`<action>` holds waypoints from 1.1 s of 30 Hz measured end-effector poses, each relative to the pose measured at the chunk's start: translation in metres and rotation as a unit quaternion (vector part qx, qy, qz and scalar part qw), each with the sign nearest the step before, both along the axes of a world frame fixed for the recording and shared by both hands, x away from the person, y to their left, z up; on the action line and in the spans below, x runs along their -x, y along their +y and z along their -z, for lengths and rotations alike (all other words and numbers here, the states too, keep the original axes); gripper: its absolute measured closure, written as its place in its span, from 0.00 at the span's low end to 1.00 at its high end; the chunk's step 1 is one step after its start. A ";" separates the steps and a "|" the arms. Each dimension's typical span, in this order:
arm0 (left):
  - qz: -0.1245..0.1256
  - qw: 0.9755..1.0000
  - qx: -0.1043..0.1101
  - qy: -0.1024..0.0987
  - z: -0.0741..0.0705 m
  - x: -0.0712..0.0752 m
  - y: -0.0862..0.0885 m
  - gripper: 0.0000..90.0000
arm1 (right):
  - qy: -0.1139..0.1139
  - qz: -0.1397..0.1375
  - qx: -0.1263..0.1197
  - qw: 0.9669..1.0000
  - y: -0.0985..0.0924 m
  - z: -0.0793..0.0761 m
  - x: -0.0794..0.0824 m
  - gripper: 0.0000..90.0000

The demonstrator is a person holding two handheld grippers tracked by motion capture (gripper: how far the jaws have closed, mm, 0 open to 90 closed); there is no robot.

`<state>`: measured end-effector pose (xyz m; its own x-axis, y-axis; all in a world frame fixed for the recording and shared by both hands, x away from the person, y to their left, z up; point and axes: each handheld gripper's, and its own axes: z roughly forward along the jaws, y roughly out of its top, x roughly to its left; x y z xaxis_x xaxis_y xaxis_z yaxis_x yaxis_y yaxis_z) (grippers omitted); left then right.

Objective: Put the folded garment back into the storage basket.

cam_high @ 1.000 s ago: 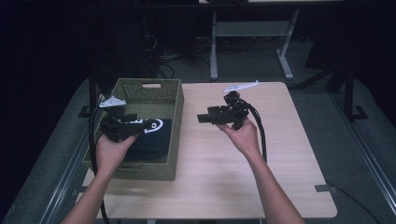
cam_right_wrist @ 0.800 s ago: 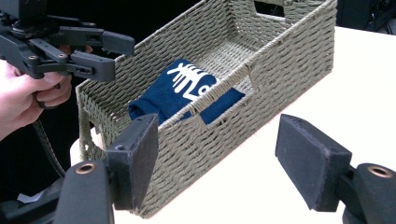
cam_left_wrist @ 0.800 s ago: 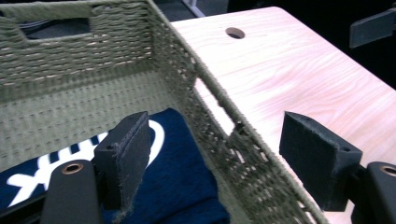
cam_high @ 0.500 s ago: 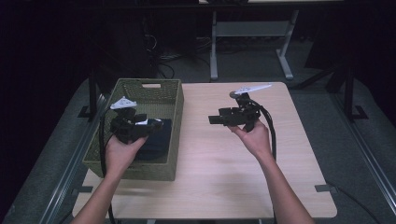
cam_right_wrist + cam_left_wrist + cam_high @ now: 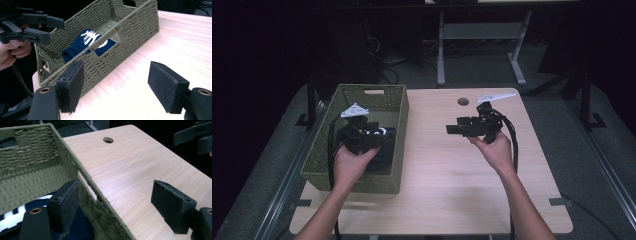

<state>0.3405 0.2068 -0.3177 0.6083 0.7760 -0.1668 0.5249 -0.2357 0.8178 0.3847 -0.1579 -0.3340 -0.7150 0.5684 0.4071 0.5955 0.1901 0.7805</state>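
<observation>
Table (image 5: 437,200) wood, basket (image 5: 398,107) green woven at its 9 o'clock edge. Navy cloth (image 5: 82,43) with white print lies inside the basket. Left gripper (image 5: 382,137) over the basket's near right wall, jaws wide apart, empty. Right gripper (image 5: 454,129) above table centre, pointing to 9 o'clock, jaws spread, empty.

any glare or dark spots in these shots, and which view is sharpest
High view: dim, surroundings nearly black, table evenly lit. Right gripper view: strong glare washes out the tabletop near the woven basket; the navy cloth stays readable. Left gripper view: sharpest on the wood grain, its own near jaws slightly soft.
</observation>
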 end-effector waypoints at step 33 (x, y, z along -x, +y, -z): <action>0.078 0.997 0.010 -0.001 0.020 0.023 -0.078 0.23 | 0.009 0.057 0.010 0.998 -0.071 0.019 0.029 0.32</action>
